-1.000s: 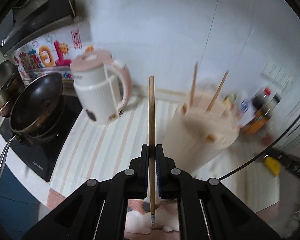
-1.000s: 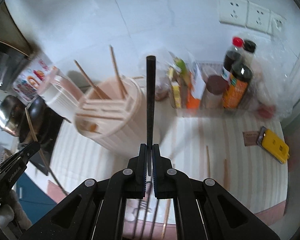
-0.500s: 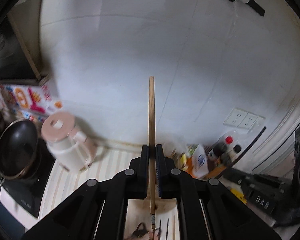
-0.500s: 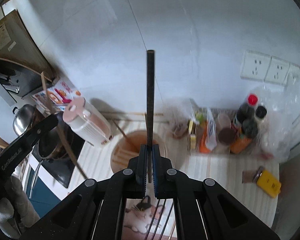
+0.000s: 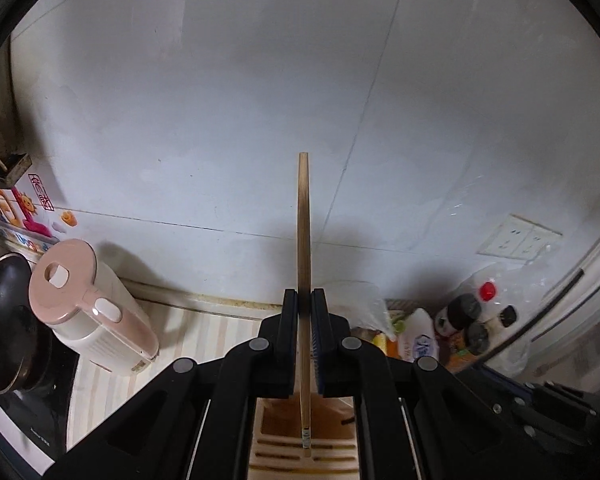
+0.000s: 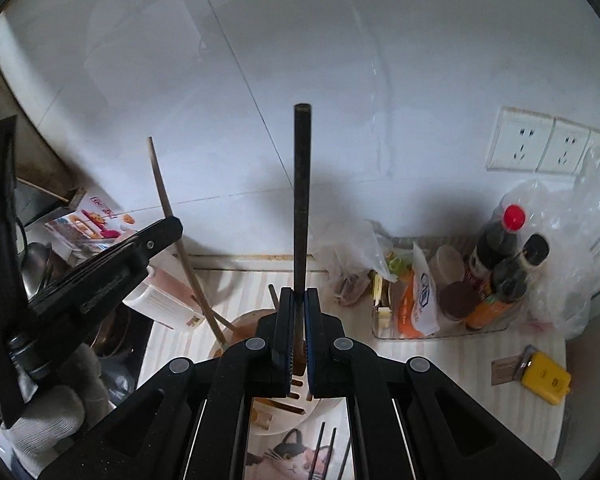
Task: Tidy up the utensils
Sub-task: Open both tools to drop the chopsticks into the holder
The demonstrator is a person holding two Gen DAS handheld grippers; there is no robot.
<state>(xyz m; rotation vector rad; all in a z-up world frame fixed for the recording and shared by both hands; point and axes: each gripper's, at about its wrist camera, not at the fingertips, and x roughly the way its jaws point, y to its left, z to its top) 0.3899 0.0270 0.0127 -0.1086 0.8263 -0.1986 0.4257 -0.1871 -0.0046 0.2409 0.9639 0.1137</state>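
My left gripper point(image 5: 304, 300) is shut on a pale wooden chopstick point(image 5: 303, 220) that stands up along the fingers, its lower end hanging over the slotted top of the beige utensil holder point(image 5: 288, 452). The right gripper point(image 6: 299, 300) is shut on a black chopstick point(image 6: 301, 184), also upright, above the same holder point(image 6: 328, 412). In the right wrist view the left gripper point(image 6: 172, 226) comes in from the left with its wooden chopstick point(image 6: 166, 204) tilted. Several black chopsticks point(image 6: 324, 448) lie on a cat-print mat in front of the holder.
A pink-and-white kettle point(image 5: 88, 312) and a dark pan point(image 5: 4, 320) stand left on the striped counter. Sauce bottles point(image 6: 496, 240), packets in a tray point(image 6: 420, 300) and a plastic bag crowd the back right. A yellow object point(image 6: 546, 376) lies at the right. Wall sockets point(image 6: 540, 144) sit above.
Both grippers have risen and drawn back from the counter, each still gripping its chopstick. The holder has slid from mid-frame to under the fingers. The left gripper moved right, over the holder.
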